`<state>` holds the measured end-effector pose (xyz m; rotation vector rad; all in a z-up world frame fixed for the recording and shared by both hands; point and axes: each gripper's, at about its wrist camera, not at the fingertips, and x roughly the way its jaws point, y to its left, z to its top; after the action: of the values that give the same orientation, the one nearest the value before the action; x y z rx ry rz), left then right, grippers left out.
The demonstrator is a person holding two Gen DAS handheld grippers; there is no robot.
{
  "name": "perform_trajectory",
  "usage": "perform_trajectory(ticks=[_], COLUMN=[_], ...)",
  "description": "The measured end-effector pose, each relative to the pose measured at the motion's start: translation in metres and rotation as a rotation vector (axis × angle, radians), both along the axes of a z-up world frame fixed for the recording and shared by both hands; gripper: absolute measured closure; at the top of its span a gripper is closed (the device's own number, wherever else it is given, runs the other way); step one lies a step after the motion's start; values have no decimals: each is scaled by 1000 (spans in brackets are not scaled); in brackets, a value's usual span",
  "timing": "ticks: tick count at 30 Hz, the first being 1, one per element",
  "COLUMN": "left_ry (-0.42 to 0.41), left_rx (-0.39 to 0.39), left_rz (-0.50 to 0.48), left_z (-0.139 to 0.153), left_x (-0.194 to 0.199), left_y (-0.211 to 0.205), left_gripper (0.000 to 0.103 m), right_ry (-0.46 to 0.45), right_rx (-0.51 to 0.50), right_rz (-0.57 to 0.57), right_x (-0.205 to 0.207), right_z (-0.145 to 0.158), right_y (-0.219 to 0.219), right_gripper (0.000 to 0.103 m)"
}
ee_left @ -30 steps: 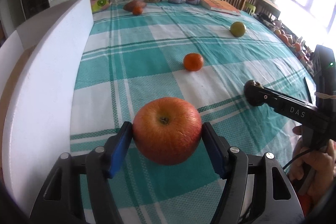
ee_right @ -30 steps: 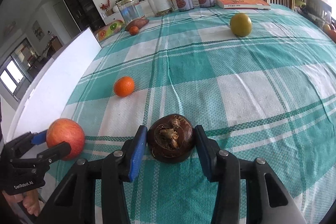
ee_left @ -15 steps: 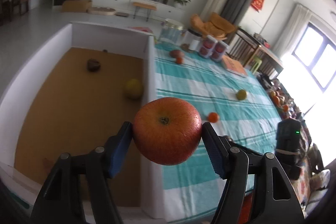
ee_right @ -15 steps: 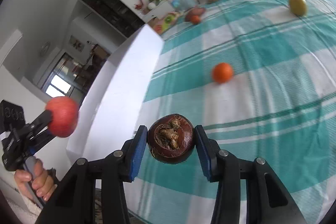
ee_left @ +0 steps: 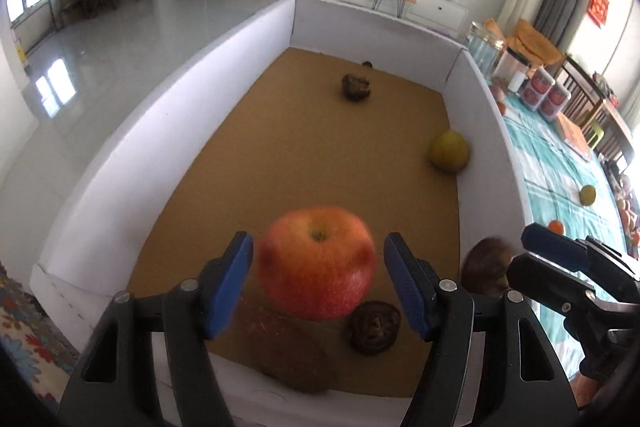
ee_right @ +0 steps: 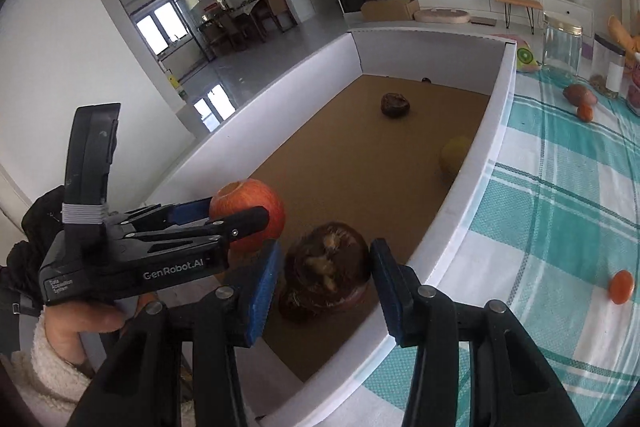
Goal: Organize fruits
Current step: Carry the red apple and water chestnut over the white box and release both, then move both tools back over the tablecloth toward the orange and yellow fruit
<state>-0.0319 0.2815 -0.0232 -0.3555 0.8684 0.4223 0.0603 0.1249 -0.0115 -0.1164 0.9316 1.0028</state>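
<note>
Landmark: the white-walled box with the brown floor; all places are given from it.

- My left gripper, over the box's near end: jaws opening, blue pads clear of the apple on both sides. The apple sits blurred between them, stem dimple up, above the box floor. From the right wrist the same gripper shows side-on with the apple at its tips.
- My right gripper, over the near end by the wall next to the desk: jaws opening, with a dark brown fruit between them. One pad stands off from it; the other is at its edge, and I cannot tell whether it touches.
- My left hand, cream fleece cuff, wrapped on the left gripper's handle.
- Inside the box, near end: a dark wrinkled fruit on the floor, just below the apple in the left wrist view.
- Inside, far end: another dark fruit.
- Inside, against the wall on the desk side: a yellow-green fruit.
- Outside, on the desk's teal checked cloth: an orange well clear of the wall; a smaller one at the far end, near a glass jar.
</note>
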Motion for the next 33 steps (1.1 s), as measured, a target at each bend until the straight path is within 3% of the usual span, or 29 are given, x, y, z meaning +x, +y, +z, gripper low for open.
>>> perform_trajectory(ticks=[1, 3, 8, 10, 14, 18, 19, 21, 23, 26, 33], left_ry=[-11, -46, -160, -188, -239, -181, -156, -111, -95, -119, -146], left_rx=[24, 55, 95, 111, 144, 264, 279, 256, 235, 326, 233], left_rz=[7, 13, -48, -100, -215, -317, -337, -365, -370, -371, -312], left_z=[5, 15, 36, 41, 48, 38, 32, 21, 16, 23, 26], left_x=[0, 0, 3, 5, 7, 23, 29, 39, 41, 34, 38], left_y=[0, 0, -22, -38, -77, -117, -124, -135, -144, -159, -155], left_gripper=[26, 17, 15, 13, 10, 7, 7, 7, 7, 7, 7], right_ry=[-6, -15, -60, -72, -68, -43, -25, 60, 42, 70, 56], right_rx=[12, 51, 104, 96, -14, -98, -83, 42, 99, 128, 109], right_rz=[-20, -61, -216, -298, -483, -702, -758, -862, -910, -923, -907], right_x=[3, 10, 30, 39, 56, 60, 58, 57, 53, 53, 56], right_z=[3, 12, 22, 14, -28, -71, -77, -76, -69, -72, -76], right_y=[-4, -19, -86, -125, -210, -299, -319, -355, -370, -374, -365], right_gripper=[45, 43, 28, 19, 17, 17, 17, 17, 17, 17, 17])
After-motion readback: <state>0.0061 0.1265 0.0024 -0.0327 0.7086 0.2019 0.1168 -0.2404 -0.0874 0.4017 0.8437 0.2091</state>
